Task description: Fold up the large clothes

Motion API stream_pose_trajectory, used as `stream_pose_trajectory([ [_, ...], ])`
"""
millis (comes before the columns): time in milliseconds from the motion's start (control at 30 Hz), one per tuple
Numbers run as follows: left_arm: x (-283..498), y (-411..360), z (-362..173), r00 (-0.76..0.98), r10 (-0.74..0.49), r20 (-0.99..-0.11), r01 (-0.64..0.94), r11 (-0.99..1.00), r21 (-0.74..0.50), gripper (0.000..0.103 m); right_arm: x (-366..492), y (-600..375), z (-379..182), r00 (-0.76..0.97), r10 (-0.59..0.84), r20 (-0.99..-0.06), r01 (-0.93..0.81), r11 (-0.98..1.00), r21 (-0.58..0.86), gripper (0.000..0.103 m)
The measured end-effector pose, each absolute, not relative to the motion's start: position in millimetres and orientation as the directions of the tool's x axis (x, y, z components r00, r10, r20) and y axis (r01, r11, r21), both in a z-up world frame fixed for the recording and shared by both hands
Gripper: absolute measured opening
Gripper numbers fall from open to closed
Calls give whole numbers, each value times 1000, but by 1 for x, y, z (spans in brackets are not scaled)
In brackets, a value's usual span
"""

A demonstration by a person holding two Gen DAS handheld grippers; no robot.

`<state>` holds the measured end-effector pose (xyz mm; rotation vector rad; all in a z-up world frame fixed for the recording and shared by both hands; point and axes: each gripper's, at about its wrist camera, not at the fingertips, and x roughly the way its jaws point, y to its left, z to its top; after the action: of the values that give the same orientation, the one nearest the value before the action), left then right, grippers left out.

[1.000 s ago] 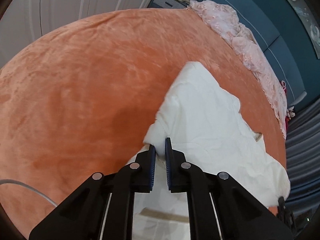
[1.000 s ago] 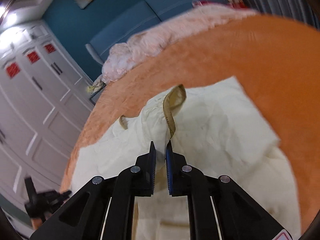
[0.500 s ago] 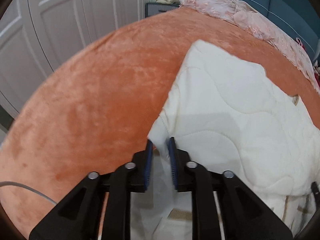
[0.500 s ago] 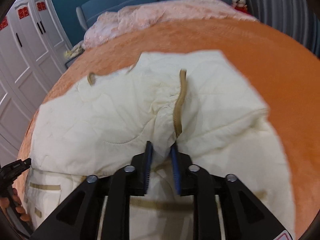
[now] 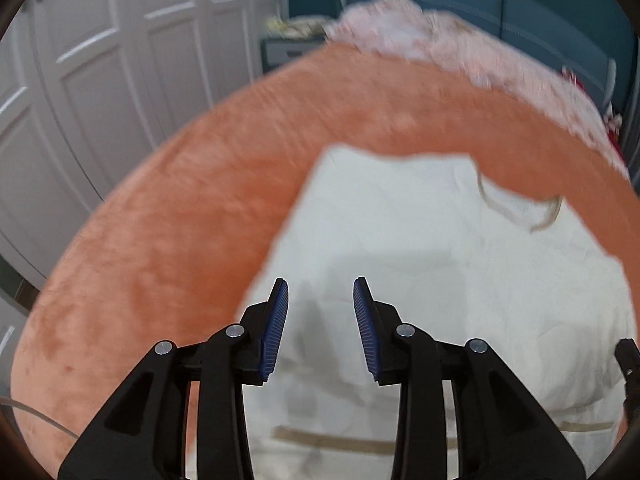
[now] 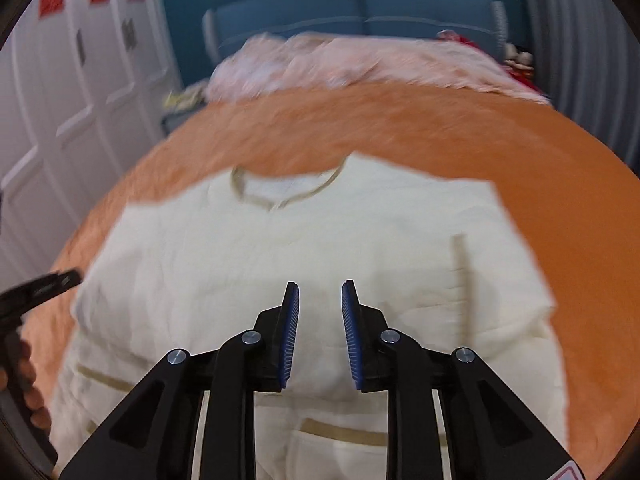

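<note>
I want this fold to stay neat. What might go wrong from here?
Both claws are off the cream jacket: the left claw is opening, the right claw closing on nothing. The folded-in sleeves could spring back. The plush orange blanket may drag the fabric and wrinkle it on the next fold.

cream quilted jacket (image 6: 320, 248), flat on orange bedspread (image 6: 440, 128)

Home bedroom, orange bedspread (image 6: 440, 128), white wardrobe doors (image 5: 100, 80), padded blue headboard (image 6: 360, 4)
</note>
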<state>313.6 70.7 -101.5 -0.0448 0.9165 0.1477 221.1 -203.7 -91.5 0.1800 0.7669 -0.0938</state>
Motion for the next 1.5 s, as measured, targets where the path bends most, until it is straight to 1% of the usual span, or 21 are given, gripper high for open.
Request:
stream_pose_trajectory([
  [100, 322, 61, -131, 566, 141, -812, -149, 987, 68, 33, 233, -195, -118, 674, -13, -739, 137, 985, 107, 20],
  [233, 318, 55, -149, 597, 173, -784, -135, 984, 115, 33, 235, -194, -143, 666, -13, -746, 136, 985, 104, 19],
  [467, 314, 45, -163, 638, 229, -735, -140, 973, 181, 33, 235, -193, -151, 676, -13, -736, 132, 986, 104, 19],
  [600, 313, 46, -166, 648, 229, -727, -143, 973, 179, 33, 235, -191, -153, 682, -17, -731, 132, 986, 100, 19],
  [733, 313, 43, -166, 651, 248, -717, -147, 968, 202, 33, 232, -194, -152, 688, 6, -726, 127, 984, 129, 20],
  [800, 311, 47, -162, 654, 224, -723, -147, 975, 169, 34, 228, -199, -147, 691, 27, -723, 126, 979, 157, 20],
  [833, 309, 51, -159, 654, 200, -729, -143, 980, 140, 38, 222, -201, -141, 691, 34, -722, 133, 976, 173, 21],
  [867, 306, 56, -155, 652, 171, -739, -131, 985, 111, 41, 213, -204, -135, 690, 34, -723, 146, 972, 185, 24],
  [900, 300, 62, -149, 644, 145, -751, -110, 989, 96, 49, 203, -205, -128, 693, 35, -720, 155, 968, 196, 27],
  [933, 293, 66, -142, 639, 141, -756, -102, 990, 98, 67, 191, -206, -122, 701, 34, -713, 161, 966, 204, 36],
  [967, 282, 70, -136, 639, 156, -753, -111, 988, 110, 80, 170, -209, -112, 717, 35, -696, 161, 964, 214, 44],
  [1000, 266, 78, -128, 649, 186, -738, -141, 982, 123, 93, 150, -212, -104, 731, 32, -682, 160, 963, 216, 47],
  [1033, 251, 86, -121, 662, 188, -725, -153, 981, 115, 93, 136, -215, -99, 738, 25, -674, 162, 963, 214, 52],
  [1067, 234, 98, -115, 663, 165, -730, -150, 985, 86, 93, 114, -220, -92, 744, 8, -668, 172, 964, 203, 55],
  [1133, 214, 121, -114, 625, 140, -768, -163, 986, 47, 93, 75, -233, -84, 743, -35, -669, 200, 965, 170, 58],
  [1267, 183, 168, -116, 568, 106, -816, -255, 965, -52, 93, 32, -259, -81, 715, -97, -693, 271, 952, 146, 60],
  [1300, 179, 173, -118, 561, 103, -821, -266, 962, -61, 93, 26, -264, -81, 707, -110, -699, 285, 949, 138, 60],
  [1400, 173, 182, -125, 525, 103, -845, -277, 959, -56, 93, 17, -275, -86, 686, -155, -711, 314, 944, 97, 62],
  [1500, 178, 183, -140, 462, 36, -886, -252, 963, -93, 93, 19, -291, -96, 670, -146, -728, 355, 924, 141, 62],
])
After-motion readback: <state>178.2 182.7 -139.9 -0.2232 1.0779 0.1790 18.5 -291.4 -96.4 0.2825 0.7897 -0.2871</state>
